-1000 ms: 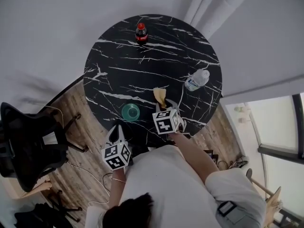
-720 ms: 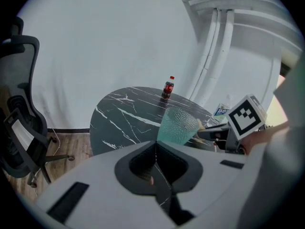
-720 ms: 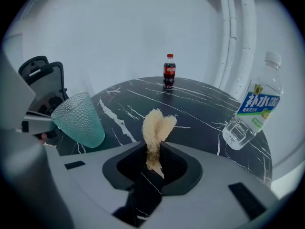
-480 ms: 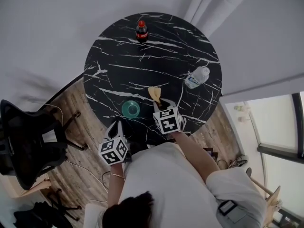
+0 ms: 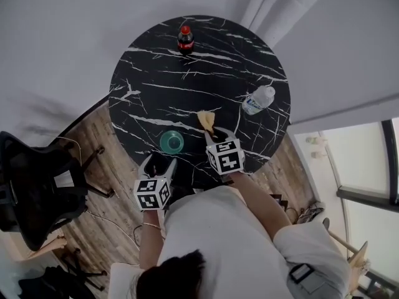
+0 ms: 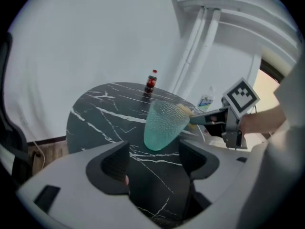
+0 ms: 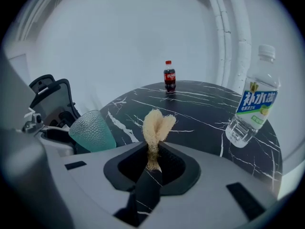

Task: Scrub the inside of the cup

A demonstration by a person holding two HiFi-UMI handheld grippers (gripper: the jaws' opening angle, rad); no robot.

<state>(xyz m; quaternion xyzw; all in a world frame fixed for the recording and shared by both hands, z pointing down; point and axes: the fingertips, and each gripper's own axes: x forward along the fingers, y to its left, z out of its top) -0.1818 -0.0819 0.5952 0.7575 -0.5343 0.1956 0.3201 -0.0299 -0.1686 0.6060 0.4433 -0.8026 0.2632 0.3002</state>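
Cup (image 5: 171,143): upright on table (image 5: 187,73), just ahead of left gripper (image 5: 159,164), not held.
Left jaws: just opened wide, nothing between.
Right gripper (image 7: 152,162): jaws just closed further, clamped on sponge (image 7: 157,124).
Progress: sponge secured; cup ungripped, inside unscrubbed.

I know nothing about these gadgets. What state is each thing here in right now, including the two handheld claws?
Green cup: upright, not held.
Left gripper: open, jaws have just been opening, nothing between them, cup just ahead.
Right gripper: shut on the loofah scrubber, jaws have just been closing.
Loofah scrubber: pinched at its lower end, sticking out past the jaws.
Cola bottle: upright, capped.
Water bottle: upright, capped.
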